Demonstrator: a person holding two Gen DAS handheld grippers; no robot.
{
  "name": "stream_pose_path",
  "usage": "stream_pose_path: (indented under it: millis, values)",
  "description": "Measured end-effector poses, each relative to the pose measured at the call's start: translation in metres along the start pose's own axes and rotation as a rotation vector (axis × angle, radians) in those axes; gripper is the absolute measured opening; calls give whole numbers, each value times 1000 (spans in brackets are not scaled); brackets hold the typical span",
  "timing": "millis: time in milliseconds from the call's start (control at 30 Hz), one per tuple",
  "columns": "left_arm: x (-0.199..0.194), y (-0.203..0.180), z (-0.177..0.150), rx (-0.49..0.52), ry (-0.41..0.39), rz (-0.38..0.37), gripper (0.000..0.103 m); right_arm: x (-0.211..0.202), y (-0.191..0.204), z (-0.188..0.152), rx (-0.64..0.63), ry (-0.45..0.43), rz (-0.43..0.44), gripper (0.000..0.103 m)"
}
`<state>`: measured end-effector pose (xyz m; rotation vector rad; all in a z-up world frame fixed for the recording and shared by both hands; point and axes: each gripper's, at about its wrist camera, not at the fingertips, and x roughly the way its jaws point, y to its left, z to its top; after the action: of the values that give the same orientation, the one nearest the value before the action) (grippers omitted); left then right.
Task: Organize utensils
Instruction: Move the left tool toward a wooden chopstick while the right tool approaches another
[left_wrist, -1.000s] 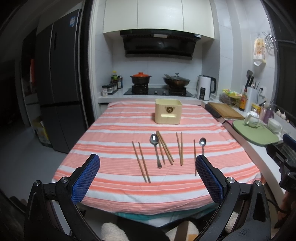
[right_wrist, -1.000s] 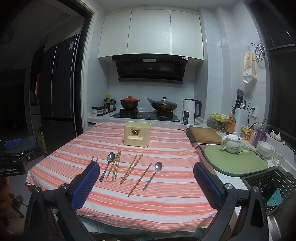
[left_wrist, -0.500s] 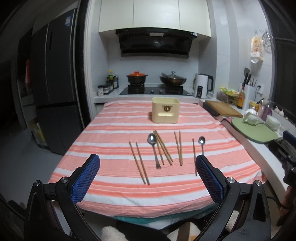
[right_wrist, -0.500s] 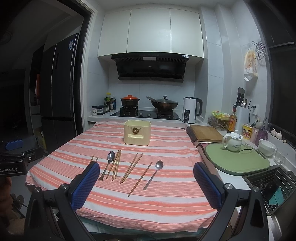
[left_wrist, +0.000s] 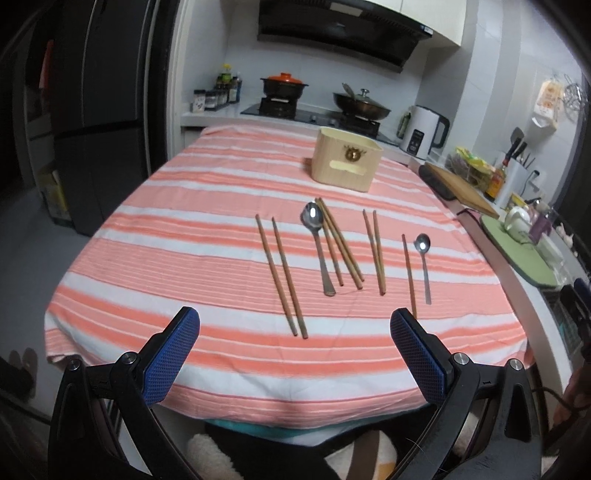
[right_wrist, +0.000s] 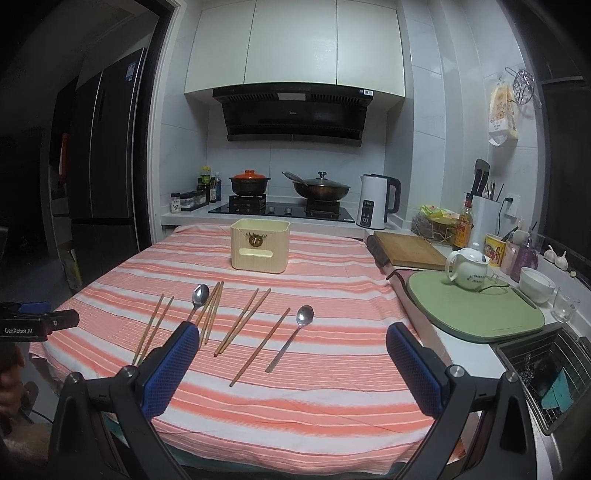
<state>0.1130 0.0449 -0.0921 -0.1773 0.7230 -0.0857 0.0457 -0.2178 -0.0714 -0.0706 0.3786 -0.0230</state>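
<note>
Several wooden chopsticks and two metal spoons lie in a row on the striped tablecloth (left_wrist: 184, 236). The leftmost chopstick pair (left_wrist: 282, 275) lies beside a large spoon (left_wrist: 318, 243); a small spoon (left_wrist: 424, 262) lies at the right end next to a single chopstick (left_wrist: 409, 275). A cream utensil box (left_wrist: 346, 158) stands behind them. My left gripper (left_wrist: 294, 330) hangs open above the table's near edge, nothing between its fingers. My right gripper (right_wrist: 292, 341) is open too, near the single chopstick (right_wrist: 260, 347) and small spoon (right_wrist: 291, 338). The box (right_wrist: 259, 245) is farther back.
A green mat (right_wrist: 476, 310) with a white teapot (right_wrist: 467, 267), a wooden cutting board (right_wrist: 410, 249) and a sink (right_wrist: 550, 373) line the counter on the right. Stove with pots (right_wrist: 284, 188) and a kettle (right_wrist: 376, 201) stand behind the table. A fridge (left_wrist: 96, 110) is at left.
The left gripper has moved forward and tilted down toward the table, so the utensils look closer. The right gripper has edged slightly forward. Both stay open.
</note>
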Motion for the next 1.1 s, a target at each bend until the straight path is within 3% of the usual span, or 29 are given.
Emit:
stream_pose_path:
  millis: [233, 567, 867, 1100]
  values:
    - [40, 20, 7, -24, 40, 33, 103, 49, -12, -15, 14, 115, -28, 103]
    - [100, 38, 7, -59, 139, 58, 103, 103, -15, -27, 17, 215, -43, 103]
    - [108, 14, -21, 26, 167, 29, 102, 133, 37, -62, -31, 329, 172, 102]
    - [119, 8, -27, 69, 168, 33, 102, 153, 49, -76, -34, 380, 225, 101]
